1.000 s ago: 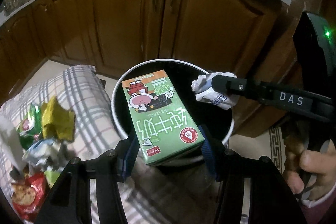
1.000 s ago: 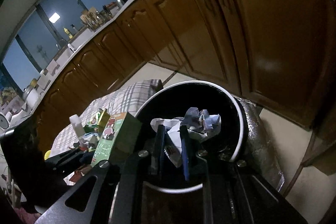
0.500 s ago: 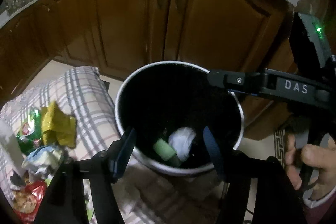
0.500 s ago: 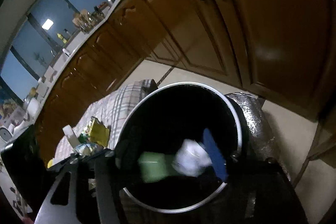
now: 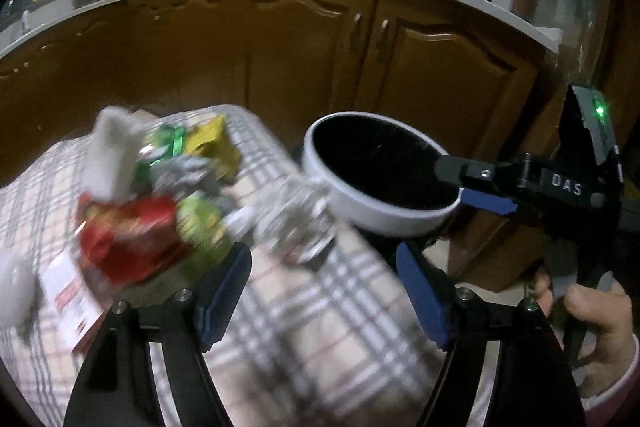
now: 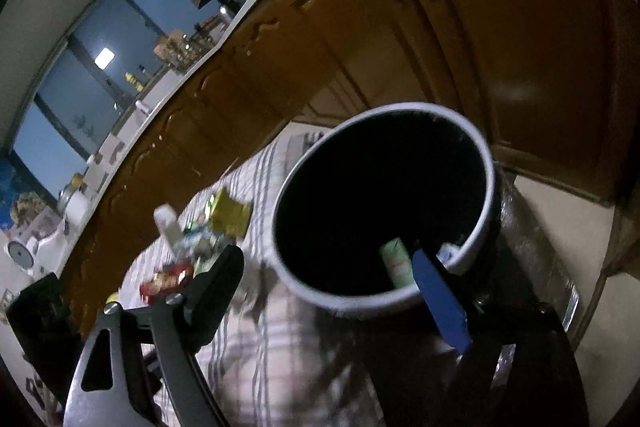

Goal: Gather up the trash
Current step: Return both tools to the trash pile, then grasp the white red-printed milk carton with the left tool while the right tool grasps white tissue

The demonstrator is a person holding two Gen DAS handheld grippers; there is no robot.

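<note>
Left gripper: jaws have just been opening, nothing between them, over the plaid cloth. Right gripper: jaws likewise just opening, wide and empty, at the bin rim. Green carton lies inside the bin. Beyond, beside the bin, the trash pile sits on the cloth: red wrapper, yellow packet, crumpled foil. Judged light, soft, crinkly; pinch a raised fold, not the flat face.
</note>
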